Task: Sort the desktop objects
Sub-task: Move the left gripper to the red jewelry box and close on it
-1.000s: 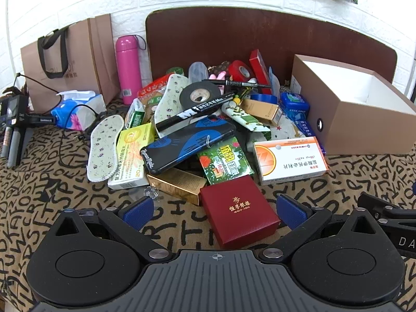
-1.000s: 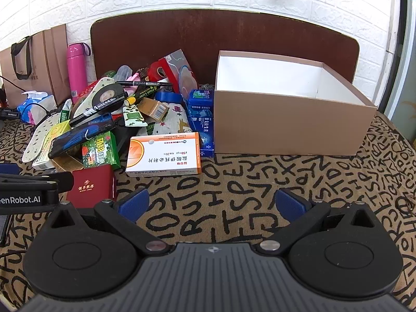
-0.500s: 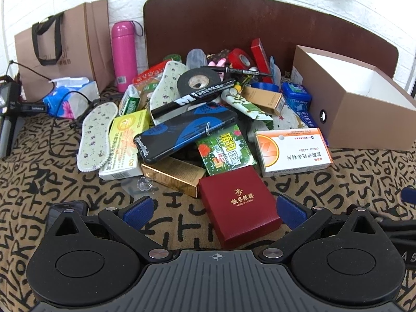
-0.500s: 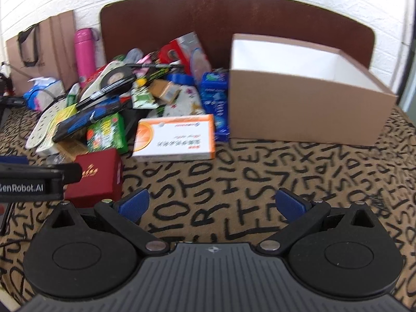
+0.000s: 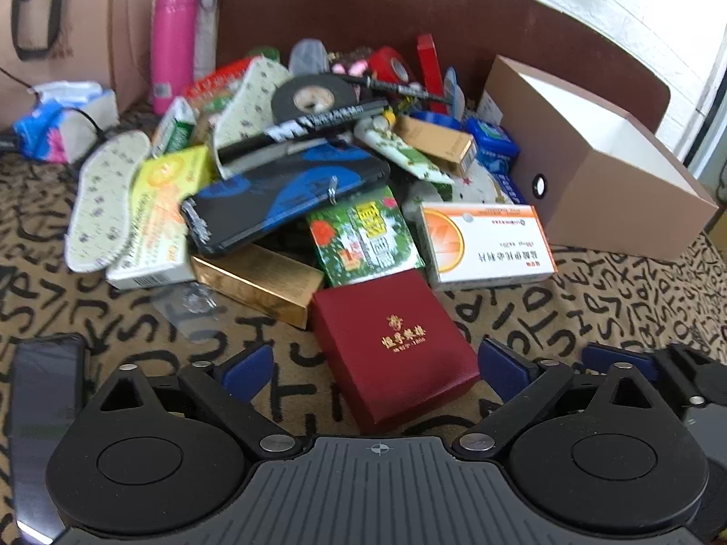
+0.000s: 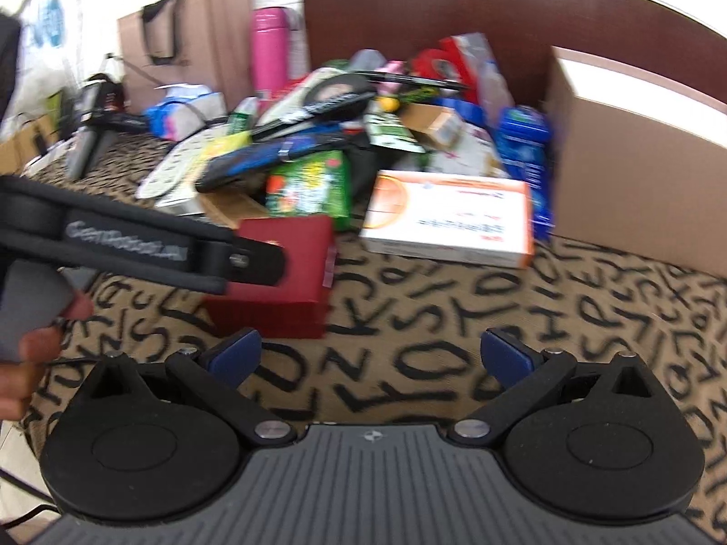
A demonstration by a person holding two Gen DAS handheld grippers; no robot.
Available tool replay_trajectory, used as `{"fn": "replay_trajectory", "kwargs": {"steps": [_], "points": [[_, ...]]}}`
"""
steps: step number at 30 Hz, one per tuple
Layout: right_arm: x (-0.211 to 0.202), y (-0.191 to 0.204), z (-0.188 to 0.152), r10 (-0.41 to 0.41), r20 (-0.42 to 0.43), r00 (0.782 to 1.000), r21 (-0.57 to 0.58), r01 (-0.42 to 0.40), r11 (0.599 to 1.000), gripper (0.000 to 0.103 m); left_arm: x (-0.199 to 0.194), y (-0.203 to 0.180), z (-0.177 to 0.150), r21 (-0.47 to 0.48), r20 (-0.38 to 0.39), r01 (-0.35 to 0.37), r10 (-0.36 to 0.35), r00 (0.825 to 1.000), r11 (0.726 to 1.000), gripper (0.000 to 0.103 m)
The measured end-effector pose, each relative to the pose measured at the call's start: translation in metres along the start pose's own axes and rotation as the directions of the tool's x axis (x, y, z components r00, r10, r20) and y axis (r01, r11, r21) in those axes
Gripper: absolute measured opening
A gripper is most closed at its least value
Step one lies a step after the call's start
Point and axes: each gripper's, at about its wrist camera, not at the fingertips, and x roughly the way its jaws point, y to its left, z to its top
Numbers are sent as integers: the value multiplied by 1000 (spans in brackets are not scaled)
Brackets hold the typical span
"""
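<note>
Both tools are wide open and hold nothing. Low in the left wrist view, the left tool (image 5: 377, 372) has its blue pads on each side of the red gift box (image 5: 393, 343), but the pads do not touch it yet. Low in the right wrist view, the right tool (image 6: 370, 356) hangs over a bare patch of the counter (image 6: 590, 318) with its black letter cloth.

Most of the sorting is my guess still to do. A big heap of things fills the middle of both views. It has an orange and white medicine box (image 5: 486, 240), a green packet (image 5: 365, 236), a gold box (image 5: 259, 281), a black and blue case (image 5: 281, 195), a roll of black tape (image 5: 313, 97), a yellow box (image 5: 156, 218) and a shoe insole (image 5: 102, 200). A pink bottle (image 5: 175, 34) stands at the upper left, next to a brown paper bag (image 5: 77, 22). At the right sits an open brown cardboard box (image 5: 604, 190). The part of its inside that shows is white and bare, so it looks like nothing has gone in yet. I think the red gift box is the first thing to pick up.
</note>
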Motion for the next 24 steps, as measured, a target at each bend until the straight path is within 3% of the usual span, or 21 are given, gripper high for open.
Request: {"fn": "replay_trajectory", "kwargs": {"steps": [5,10,17,24], "points": [[15,9,4,33,-17,999,-31,-34,999,92,11,8,2,-29,-45,47,-48,998,998,91],[24,13,9,118,-27,993,-59,-119,991,81,19,15,5,-75,-65,129,-134,989,989,85],[30,28,11,157,-40,987,-153,-161,975,71,30,16,6,-87,-74,151,-158,985,985,91],[36,36,12,143,-45,989,-167,-148,975,73,32,16,7,-74,-70,139,-144,987,988,89]]}}
